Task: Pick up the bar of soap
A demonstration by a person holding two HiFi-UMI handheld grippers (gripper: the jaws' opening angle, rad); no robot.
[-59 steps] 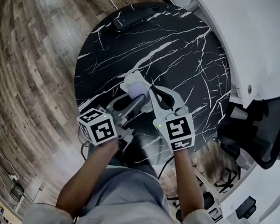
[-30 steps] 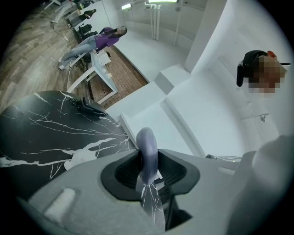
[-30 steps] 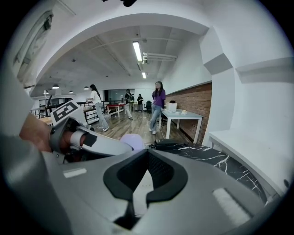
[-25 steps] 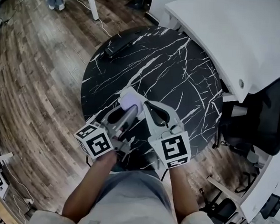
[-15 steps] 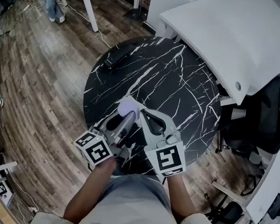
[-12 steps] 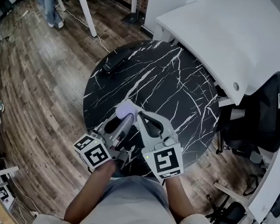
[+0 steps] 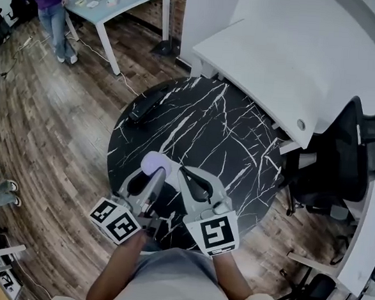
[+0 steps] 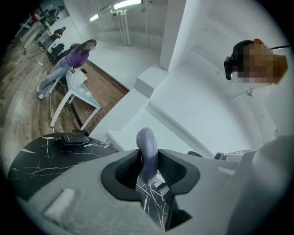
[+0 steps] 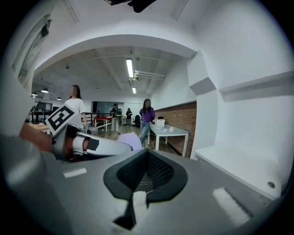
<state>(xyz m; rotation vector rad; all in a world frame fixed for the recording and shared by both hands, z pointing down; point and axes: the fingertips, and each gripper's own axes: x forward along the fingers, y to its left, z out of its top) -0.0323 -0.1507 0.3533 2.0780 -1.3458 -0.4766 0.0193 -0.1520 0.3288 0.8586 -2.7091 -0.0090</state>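
The left tongs (image 7: 154,175) are clamping the bar of soap (image 8: 147,150) clear above the surface (image 7: 231,127). The right tongs (image 9: 146,173) are sitting closed and empty, so the pickup is looking complete.

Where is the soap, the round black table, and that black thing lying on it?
bar of soap (image 8: 147,146): left gripper view, rounded upper half
table (image 7: 231,127): head view, bare marbled top
black thing (image 7: 144,106): head view, its middle
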